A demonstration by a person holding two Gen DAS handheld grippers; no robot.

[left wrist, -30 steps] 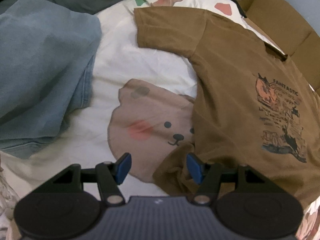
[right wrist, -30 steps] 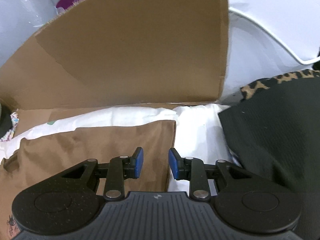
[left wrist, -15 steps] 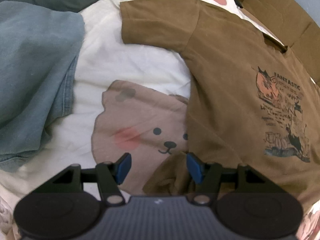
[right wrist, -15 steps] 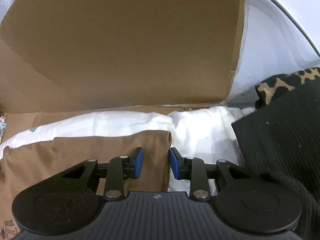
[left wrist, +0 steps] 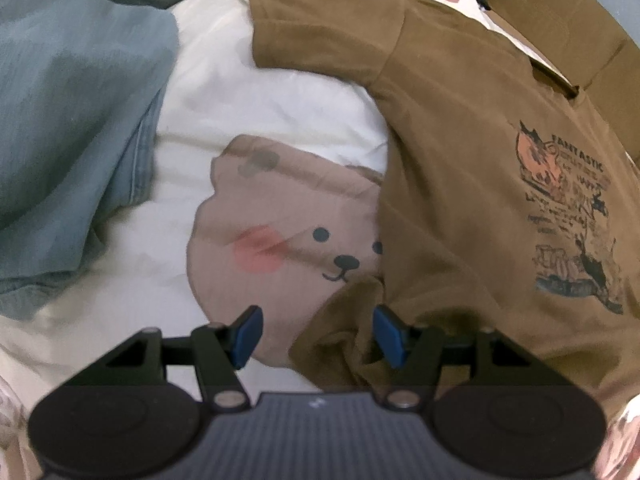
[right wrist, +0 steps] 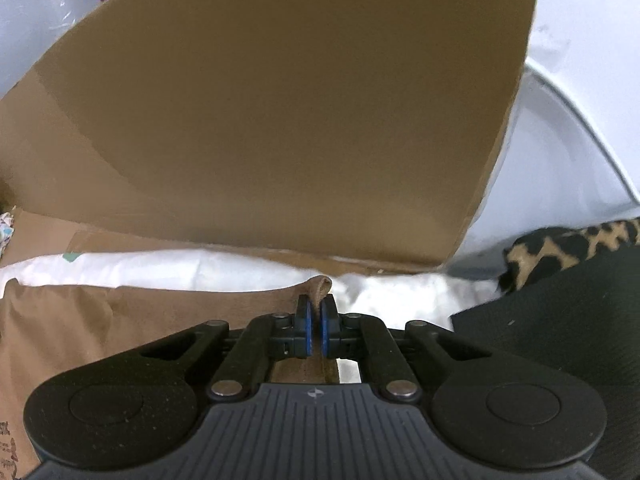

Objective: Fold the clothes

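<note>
A brown T-shirt [left wrist: 460, 184] with a "FANTASTIC" print lies spread face up on a white bedcover [left wrist: 256, 104] with a bear picture. Its bottom left corner is bunched up just in front of my left gripper [left wrist: 316, 332], which is open, with the crumpled hem lying between the blue pads and against the right one. In the right wrist view the same brown T-shirt [right wrist: 132, 316] fills the lower left. My right gripper [right wrist: 314, 320] is shut on its corner, and a small fold of brown cloth sticks up above the pads.
A heap of blue denim [left wrist: 68, 128] lies left of the shirt. A cardboard box flap [right wrist: 280, 112] stands close behind the right gripper. A black knit garment [right wrist: 560, 320] with a leopard-print piece [right wrist: 568, 248] sits to the right. Cardboard [left wrist: 560, 16] borders the shirt's far side.
My right gripper has closed on the shirt's corner; it was open around that edge before. The left gripper has stayed open near the bunched hem, with only a slight shift of view.
</note>
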